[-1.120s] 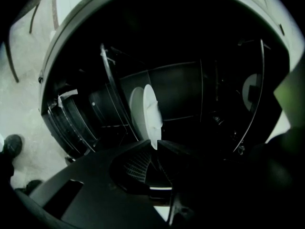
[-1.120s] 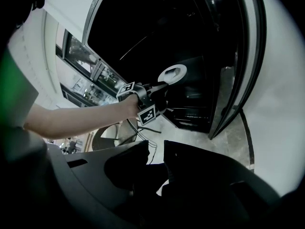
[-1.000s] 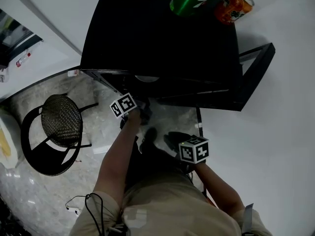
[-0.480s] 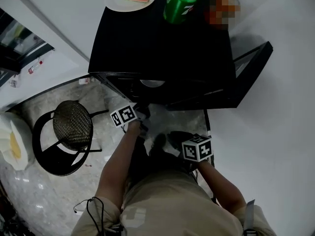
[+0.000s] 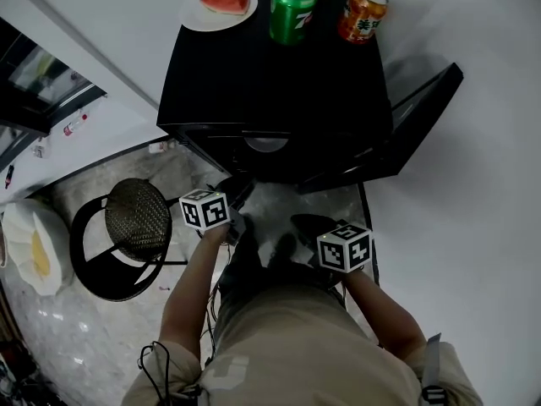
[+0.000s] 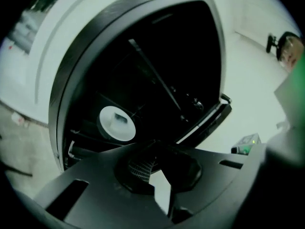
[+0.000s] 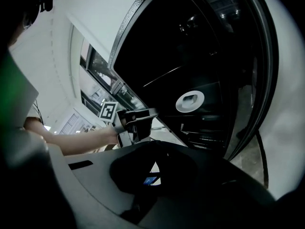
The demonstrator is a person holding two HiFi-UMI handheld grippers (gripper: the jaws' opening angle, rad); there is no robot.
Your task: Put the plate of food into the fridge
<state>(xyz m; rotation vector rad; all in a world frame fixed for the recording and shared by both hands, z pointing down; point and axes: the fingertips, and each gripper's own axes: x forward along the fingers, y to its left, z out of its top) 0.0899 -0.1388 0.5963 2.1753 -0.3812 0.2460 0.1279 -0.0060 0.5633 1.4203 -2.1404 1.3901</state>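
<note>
The plate of watermelon (image 5: 221,8) sits top left of the frame on the black fridge (image 5: 279,91), its door (image 5: 423,108) hanging open, while lower down the left gripper (image 5: 239,191) is pinched closed on nothing and the right gripper (image 5: 306,224) has just snapped closed, empty too.

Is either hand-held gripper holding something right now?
Neither. The left hand-held gripper and right hand-held gripper are both shut, empty. The plate sits atop the fridge.
</note>
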